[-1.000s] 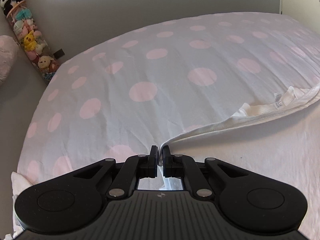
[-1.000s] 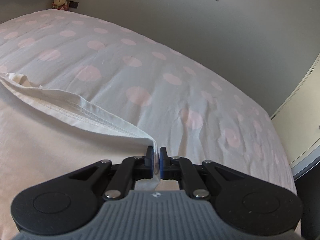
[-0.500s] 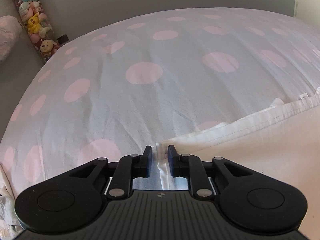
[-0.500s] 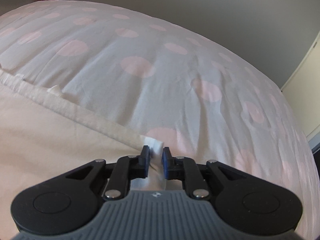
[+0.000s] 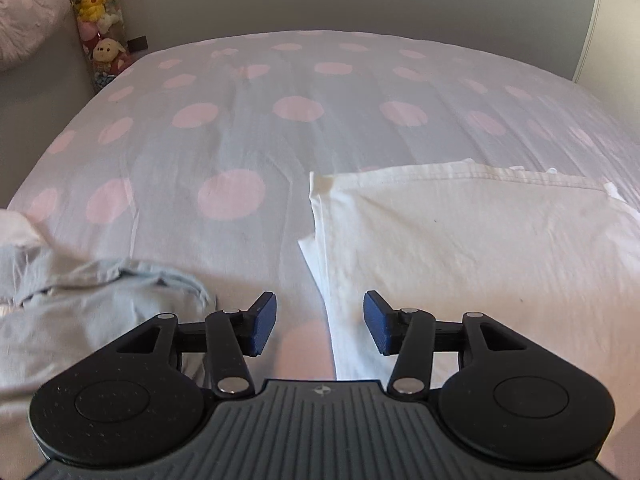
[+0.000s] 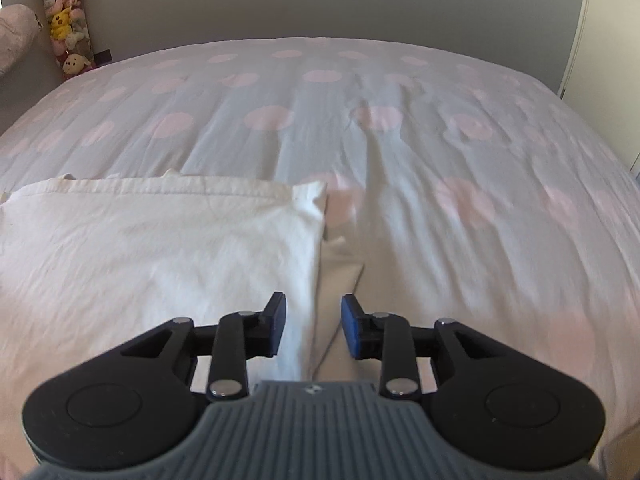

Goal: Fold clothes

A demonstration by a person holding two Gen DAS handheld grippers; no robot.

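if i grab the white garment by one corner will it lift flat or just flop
Likely flop: the white garment is thin cloth lying limp in folded layers on the spotted bedsheet, with soft creases. It probably feels light, and the top layer may peel open, since both open grippers hold nothing.

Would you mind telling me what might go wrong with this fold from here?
1. Both grippers, left and right, are open, so nothing holds the white garment; its edges could shift.
2. A lower layer sticks out past the top layer's edge, so the next fold may come out uneven.
3. The grey garment lies beside the left fingers and might get snagged.
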